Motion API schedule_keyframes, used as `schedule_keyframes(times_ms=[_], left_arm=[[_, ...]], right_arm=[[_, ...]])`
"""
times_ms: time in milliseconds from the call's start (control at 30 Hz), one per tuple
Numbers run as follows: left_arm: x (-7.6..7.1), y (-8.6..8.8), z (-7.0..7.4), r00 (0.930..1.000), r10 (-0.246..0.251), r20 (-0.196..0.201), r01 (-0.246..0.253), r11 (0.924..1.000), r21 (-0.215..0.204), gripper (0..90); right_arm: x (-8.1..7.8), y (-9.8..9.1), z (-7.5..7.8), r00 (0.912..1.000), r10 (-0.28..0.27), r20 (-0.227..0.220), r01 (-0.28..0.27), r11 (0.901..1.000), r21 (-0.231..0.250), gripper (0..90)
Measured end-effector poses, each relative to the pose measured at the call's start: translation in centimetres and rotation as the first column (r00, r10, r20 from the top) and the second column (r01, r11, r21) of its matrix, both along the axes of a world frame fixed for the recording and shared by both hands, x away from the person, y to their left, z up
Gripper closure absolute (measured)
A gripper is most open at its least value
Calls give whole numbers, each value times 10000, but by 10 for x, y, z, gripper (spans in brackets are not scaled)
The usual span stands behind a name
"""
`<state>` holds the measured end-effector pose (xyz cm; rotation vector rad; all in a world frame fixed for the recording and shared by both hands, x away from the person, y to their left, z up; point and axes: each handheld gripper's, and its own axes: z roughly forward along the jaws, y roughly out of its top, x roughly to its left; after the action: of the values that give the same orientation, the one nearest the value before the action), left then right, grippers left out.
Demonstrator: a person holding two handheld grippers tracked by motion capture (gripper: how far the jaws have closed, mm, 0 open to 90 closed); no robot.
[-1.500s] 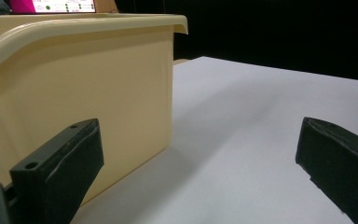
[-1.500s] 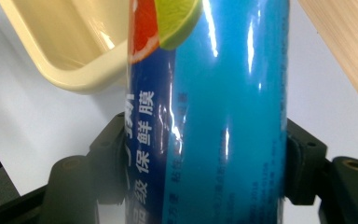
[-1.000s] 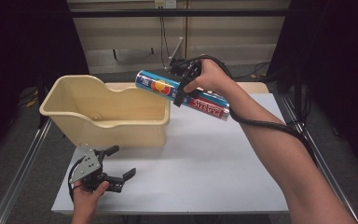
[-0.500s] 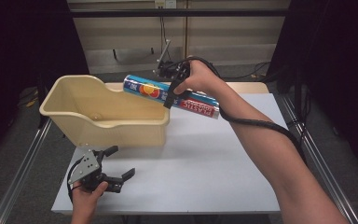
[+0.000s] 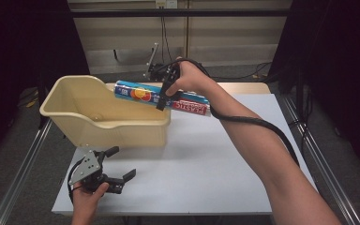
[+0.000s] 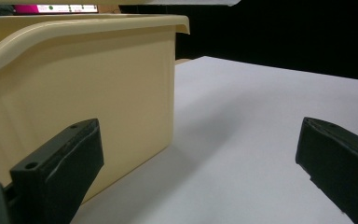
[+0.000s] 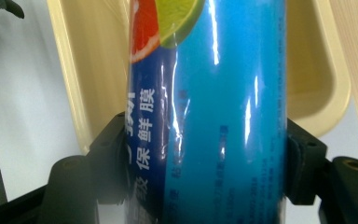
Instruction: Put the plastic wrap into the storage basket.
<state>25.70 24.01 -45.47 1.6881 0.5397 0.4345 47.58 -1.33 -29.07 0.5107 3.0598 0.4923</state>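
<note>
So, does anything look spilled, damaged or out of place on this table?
Nothing stands out. The long blue box of cling film is held firmly in the right gripper above the cream plastic tub, which stands upright. The left gripper rests open on the white table.

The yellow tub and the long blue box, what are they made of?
The tub looks like hard plastic: smooth, cream-yellow, with rounded moulded corners and a soft sheen. The box, clamped in the right gripper, seems to be cardboard under shiny clear film: the right gripper view shows bright streaks and small wrinkles on its printed surface, though the cardboard is a guess.
</note>
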Motion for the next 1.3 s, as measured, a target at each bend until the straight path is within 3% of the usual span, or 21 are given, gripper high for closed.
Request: schedule_keyframes(times_ms=[700,1133,1300], left_arm=[[-1,2,0,10000,26,9,-26,10000,11,5],[-3,2,1,10000,84,49,-85,9999,81,5],[-3,2,1,10000,80,47,-80,9999,72,6]], right_arm=[[9,29,-11,9905,1344,282,-1330,9901,-442,317],[11,38,-9,9854,1643,440,-1593,9822,-998,315],[16,34,-6,9892,1392,451,-1361,9885,-661,307]])
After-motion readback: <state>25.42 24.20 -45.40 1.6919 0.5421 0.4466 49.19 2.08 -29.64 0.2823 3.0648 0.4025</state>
